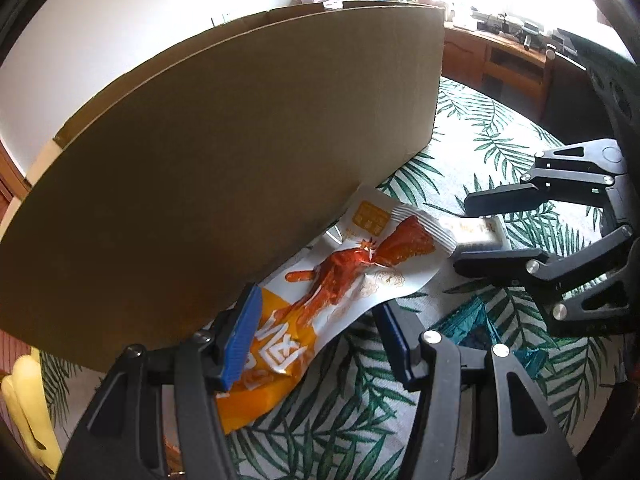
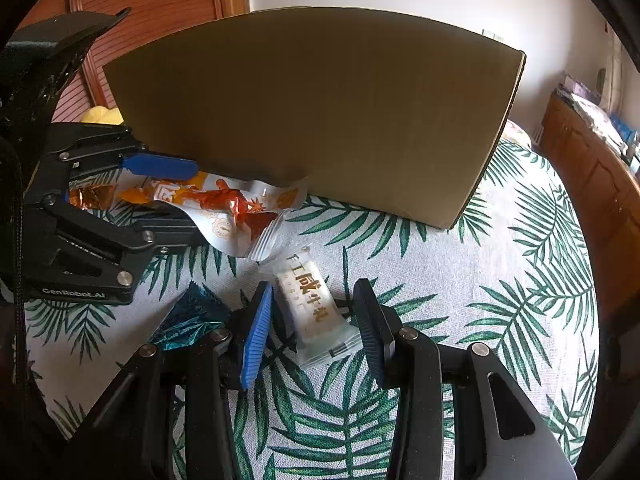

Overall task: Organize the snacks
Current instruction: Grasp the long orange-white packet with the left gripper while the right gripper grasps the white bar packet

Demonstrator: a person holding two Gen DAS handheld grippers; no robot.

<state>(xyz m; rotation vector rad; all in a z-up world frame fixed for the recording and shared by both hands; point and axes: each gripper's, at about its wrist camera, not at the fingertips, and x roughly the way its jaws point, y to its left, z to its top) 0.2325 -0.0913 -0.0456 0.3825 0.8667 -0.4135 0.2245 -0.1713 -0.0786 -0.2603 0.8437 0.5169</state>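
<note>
A leaf-print tablecloth (image 2: 500, 280) covers the table, and a tall cardboard box (image 2: 320, 112) stands on it. An orange-and-white snack packet (image 1: 340, 280) lies against the box's base, between the spread jaws of the left gripper (image 1: 316, 340). Just beside it, a small white nougat bar (image 2: 316, 308) lies between the right gripper (image 2: 312, 328), its jaws likewise released.

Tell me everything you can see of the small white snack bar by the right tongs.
The white snack bar is a small, oblong pouch of frosted translucent wrapper with gold characters and crimped ends. It lies flat on the palm-leaf tablecloth, between the open fingers of the right tongs, not visibly gripped. Its far end sits close by the orange snack packet.
</note>
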